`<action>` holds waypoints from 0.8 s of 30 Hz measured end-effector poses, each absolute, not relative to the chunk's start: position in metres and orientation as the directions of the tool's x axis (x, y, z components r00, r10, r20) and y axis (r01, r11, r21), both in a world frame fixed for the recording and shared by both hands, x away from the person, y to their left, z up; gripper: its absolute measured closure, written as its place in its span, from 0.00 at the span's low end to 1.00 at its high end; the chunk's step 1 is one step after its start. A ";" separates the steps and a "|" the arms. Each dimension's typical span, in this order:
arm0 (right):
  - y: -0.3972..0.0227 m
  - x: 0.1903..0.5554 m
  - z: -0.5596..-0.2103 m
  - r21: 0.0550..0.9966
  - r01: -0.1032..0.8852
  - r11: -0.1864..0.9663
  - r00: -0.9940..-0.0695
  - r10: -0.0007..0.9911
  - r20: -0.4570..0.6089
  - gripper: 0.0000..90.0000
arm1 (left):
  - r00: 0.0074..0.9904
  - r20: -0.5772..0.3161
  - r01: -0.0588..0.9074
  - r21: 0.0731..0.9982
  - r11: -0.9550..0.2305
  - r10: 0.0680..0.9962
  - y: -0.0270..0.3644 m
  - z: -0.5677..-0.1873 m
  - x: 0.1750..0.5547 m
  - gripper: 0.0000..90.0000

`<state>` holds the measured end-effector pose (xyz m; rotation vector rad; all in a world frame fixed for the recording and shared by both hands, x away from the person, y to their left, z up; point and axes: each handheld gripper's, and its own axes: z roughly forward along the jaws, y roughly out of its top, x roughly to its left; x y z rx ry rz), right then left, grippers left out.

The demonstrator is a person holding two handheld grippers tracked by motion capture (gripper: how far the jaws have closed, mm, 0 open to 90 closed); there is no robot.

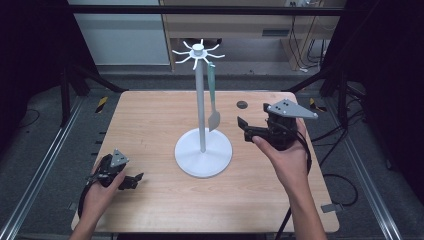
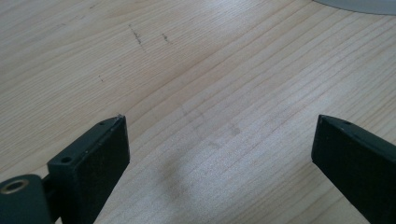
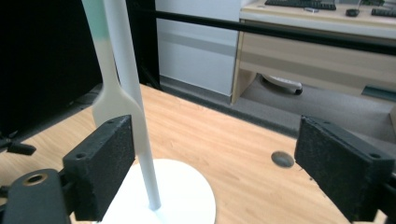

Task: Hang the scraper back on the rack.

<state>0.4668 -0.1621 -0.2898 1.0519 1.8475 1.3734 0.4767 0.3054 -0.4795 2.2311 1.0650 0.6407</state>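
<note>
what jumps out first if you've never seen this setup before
A tall white stand rises from the middle of the wooden table, with a green-handled spatula hanging from one of the hooks at its top. Just right of it the right gripper is held above the table, jaws wide open and empty. The left gripper sits low at the near left corner, jaws also open over bare wood.

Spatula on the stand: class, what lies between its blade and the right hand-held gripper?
Nothing: the high view shows only bare table in the gap between the hanging spatula and the open right hand-held gripper.
</note>
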 end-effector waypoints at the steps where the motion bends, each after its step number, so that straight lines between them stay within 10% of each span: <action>1: -0.163 0.466 -0.293 0.958 0.248 0.142 -0.502 0.865 0.001 0.12 | 0.566 0.170 0.528 0.676 -0.513 0.807 0.305 -0.479 0.477 0.04; 24: -0.185 0.472 -0.412 0.878 0.451 0.157 -0.448 0.891 0.071 0.10 | 0.563 0.169 0.529 0.678 -0.509 0.809 0.306 -0.480 0.476 0.04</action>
